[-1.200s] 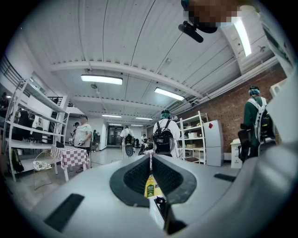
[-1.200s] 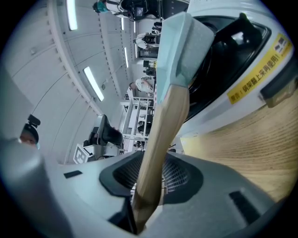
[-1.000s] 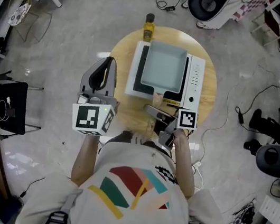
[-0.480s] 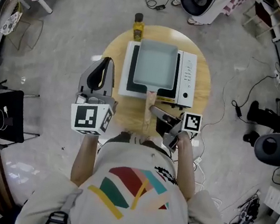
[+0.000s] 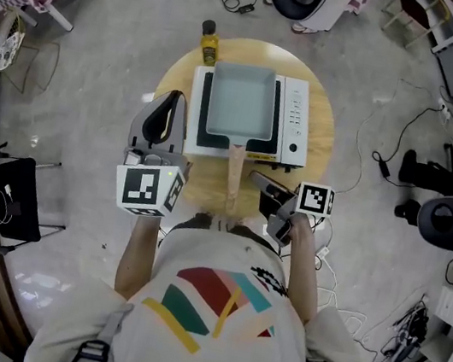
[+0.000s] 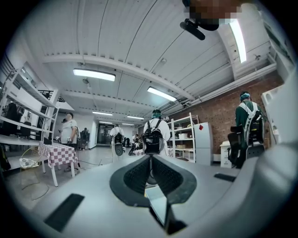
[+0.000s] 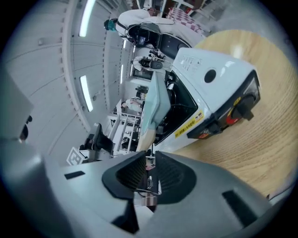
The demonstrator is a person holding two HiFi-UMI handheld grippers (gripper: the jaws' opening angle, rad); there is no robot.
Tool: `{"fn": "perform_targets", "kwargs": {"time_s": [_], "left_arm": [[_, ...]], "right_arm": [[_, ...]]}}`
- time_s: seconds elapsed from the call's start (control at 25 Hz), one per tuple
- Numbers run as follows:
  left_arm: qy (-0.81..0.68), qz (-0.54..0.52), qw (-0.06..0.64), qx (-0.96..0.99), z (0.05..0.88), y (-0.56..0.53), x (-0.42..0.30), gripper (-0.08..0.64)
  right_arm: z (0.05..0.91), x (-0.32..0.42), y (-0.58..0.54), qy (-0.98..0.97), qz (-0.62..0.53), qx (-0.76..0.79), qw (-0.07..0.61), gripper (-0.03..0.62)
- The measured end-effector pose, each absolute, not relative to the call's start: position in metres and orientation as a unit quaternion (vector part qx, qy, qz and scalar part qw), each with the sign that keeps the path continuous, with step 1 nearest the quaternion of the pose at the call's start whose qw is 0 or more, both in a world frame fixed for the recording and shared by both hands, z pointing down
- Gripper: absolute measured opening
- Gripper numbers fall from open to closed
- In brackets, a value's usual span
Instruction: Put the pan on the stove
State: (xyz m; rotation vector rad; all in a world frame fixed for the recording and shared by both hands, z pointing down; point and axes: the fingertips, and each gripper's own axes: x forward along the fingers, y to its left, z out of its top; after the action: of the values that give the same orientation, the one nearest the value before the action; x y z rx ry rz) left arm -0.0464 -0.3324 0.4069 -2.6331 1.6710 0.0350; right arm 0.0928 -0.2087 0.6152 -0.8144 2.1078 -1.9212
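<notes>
The square pale-blue pan (image 5: pixel 241 100) sits flat on the white stove (image 5: pixel 293 123), its wooden handle (image 5: pixel 233 177) pointing toward me over the table. My right gripper (image 5: pixel 258 178) hovers just right of the handle, not touching it; its jaws are closing with nothing between them. In the right gripper view the pan (image 7: pixel 156 104) and stove (image 7: pixel 209 79) lie ahead of the right gripper (image 7: pixel 150 153). My left gripper (image 5: pixel 172 99) hangs left of the stove, off the table's edge, shut and empty. The left gripper (image 6: pixel 150 160) faces the room.
The stove stands on a small round wooden table (image 5: pixel 322 141). A yellow bottle (image 5: pixel 208 43) stands at the table's far left edge. Cables, a tripod and camera gear (image 5: pixel 450 219) lie on the floor to the right. People stand in the room behind.
My right gripper has let go of the pan handle and drawn back to its right. The handle now shows in full. The left gripper has stayed in place.
</notes>
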Motion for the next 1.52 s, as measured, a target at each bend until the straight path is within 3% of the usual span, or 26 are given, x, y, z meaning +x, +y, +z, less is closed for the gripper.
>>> {"fn": "perform_targets", "kwargs": {"time_s": [0.16,0.48,0.76,1.24,1.52], "left_arm": [[0.531,0.012,0.013,-0.847,0.406,-0.333,-0.042,0.014],[0.524,-0.002,0.054,-0.850,0.382,-0.326,-0.034,0.014],[0.509,-0.021,0.059,-0.859,0.358,-0.314,-0.024,0.014],[0.496,0.013,0.070,-0.865,0.334,-0.297,-0.016,0.014],[0.502,0.027,0.085,-0.860,0.323,-0.289,-0.022,0.014]], "right_arm": [[0.606,0.105,-0.233,0.737,-0.586,-0.335,0.042,0.002],[0.544,0.123,-0.291,0.796,-0.440,-0.416,-0.020,0.000],[0.454,0.125,-0.310,0.831,-0.256,-0.493,-0.032,0.000],[0.341,0.095,-0.282,0.831,0.023,-0.556,0.013,0.000],[0.340,0.094,-0.268,0.808,0.056,-0.586,0.028,0.000]]}}
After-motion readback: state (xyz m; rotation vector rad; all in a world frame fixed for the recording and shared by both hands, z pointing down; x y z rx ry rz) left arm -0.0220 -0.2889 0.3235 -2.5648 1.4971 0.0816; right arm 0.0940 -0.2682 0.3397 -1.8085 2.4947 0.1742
